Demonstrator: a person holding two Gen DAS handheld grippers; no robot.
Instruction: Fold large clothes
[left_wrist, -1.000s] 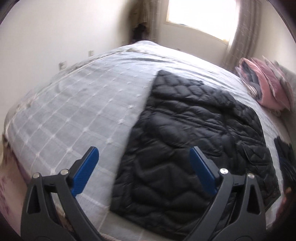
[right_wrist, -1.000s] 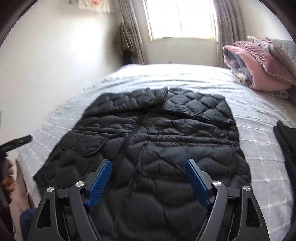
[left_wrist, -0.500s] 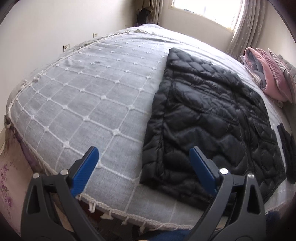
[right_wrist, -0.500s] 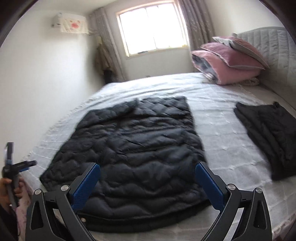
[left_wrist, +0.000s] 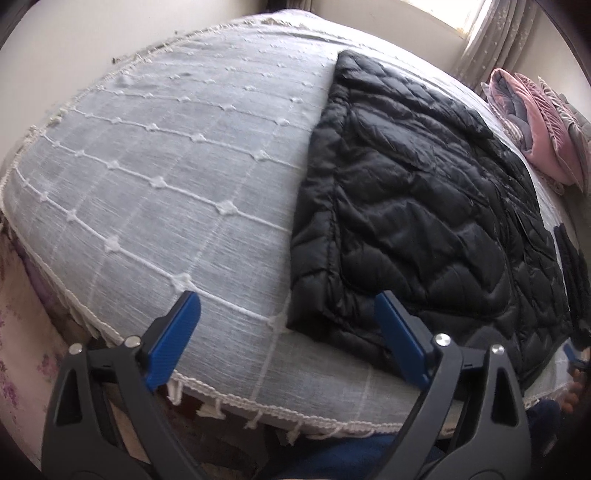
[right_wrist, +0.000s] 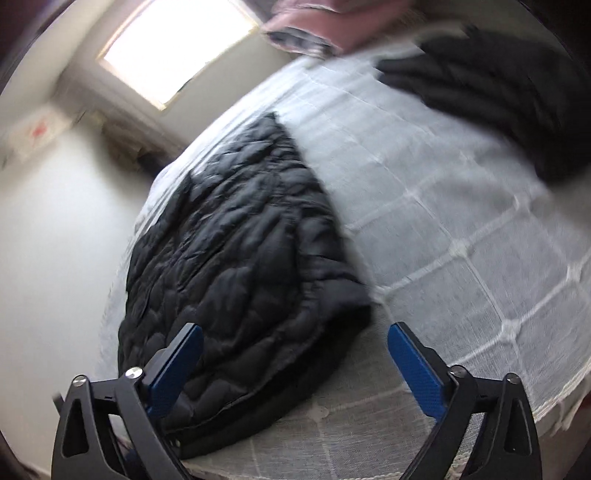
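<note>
A black quilted puffer jacket (left_wrist: 424, 206) lies flat on the grey bedspread (left_wrist: 166, 177), its hem near the bed's front edge. My left gripper (left_wrist: 291, 332) is open and empty, low by the jacket's near left hem corner. The jacket also shows in the right wrist view (right_wrist: 236, 266), blurred and tilted. My right gripper (right_wrist: 295, 362) is open and empty by the jacket's near right hem corner.
A second dark folded garment (right_wrist: 517, 96) lies on the bed to the right of the jacket. Pink pillows (left_wrist: 535, 122) are stacked at the head of the bed. The bedspread's fringed edge (left_wrist: 258, 410) hangs just in front of my left gripper.
Both grippers have dropped from above the jacket toward its hem corners at the bed's front edge. The right wrist view has tilted and blurred. Both stay open.
</note>
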